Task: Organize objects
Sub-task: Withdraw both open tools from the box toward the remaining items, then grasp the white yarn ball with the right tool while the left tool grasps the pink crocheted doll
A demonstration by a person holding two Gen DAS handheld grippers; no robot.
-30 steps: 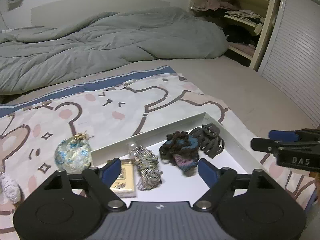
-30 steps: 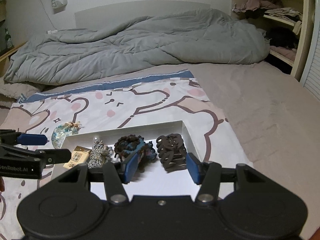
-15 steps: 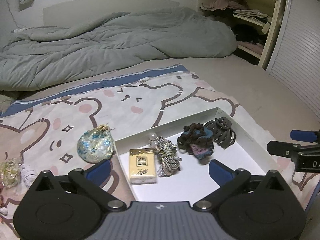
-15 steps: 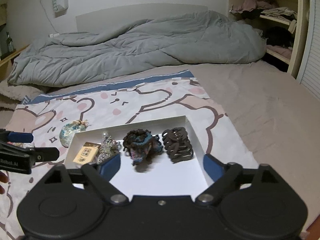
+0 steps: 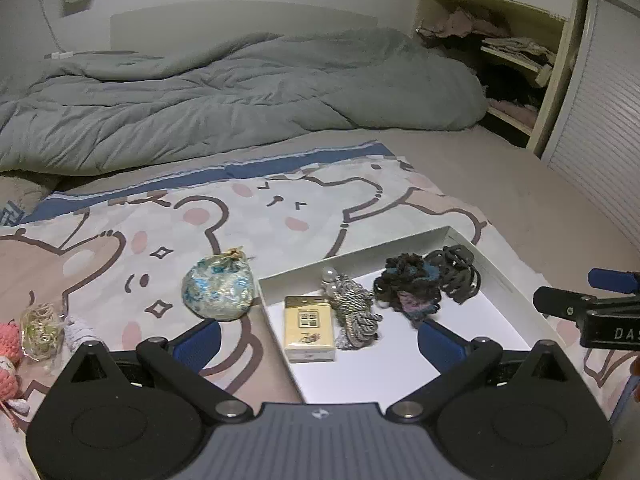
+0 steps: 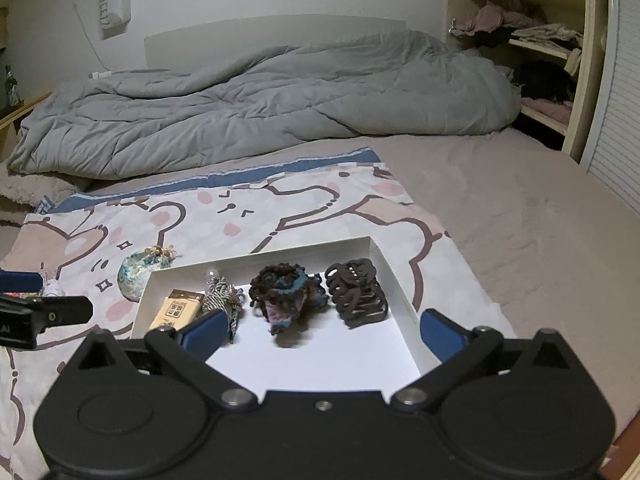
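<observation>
The left gripper [image 5: 318,338] hangs above the near end of the white tray [image 5: 496,276] with its blue-padded jaws spread wide and nothing between them; one pad sits over the cartoon-bear blanket [image 5: 280,208] just outside the tray's left wall, the other over the tray's bare floor. The right gripper [image 6: 322,330] is likewise wide open and empty, held over the near part of the same tray [image 6: 396,280], its left pad in front of the rope bundle. Inside the tray, along the far side, four things lie in a row: a small yellow box [image 5: 309,327] nearest the left wall, a twisted grey-and-white rope bundle [image 5: 354,308] touching it, with a pale bead at its far end, then a dark knitted scrunchie with blue and pink patches [image 5: 412,286], and a brown claw hair clip [image 5: 456,270] by the right wall. The near half of the tray floor is bare white. On the blanket just left of the tray rests a blue-and-white patterned pouch [image 5: 218,290] with a gold tie at its top. Further left, near the blanket's edge, sit a small clear bag of pale bits [image 5: 40,330], a greyish knitted piece [image 5: 78,330] and a pink crocheted toy [image 5: 10,354]. Beyond the blanket lies a rumpled grey duvet [image 5: 240,96], with open shelves [image 5: 516,52] of clothes to the right.
</observation>
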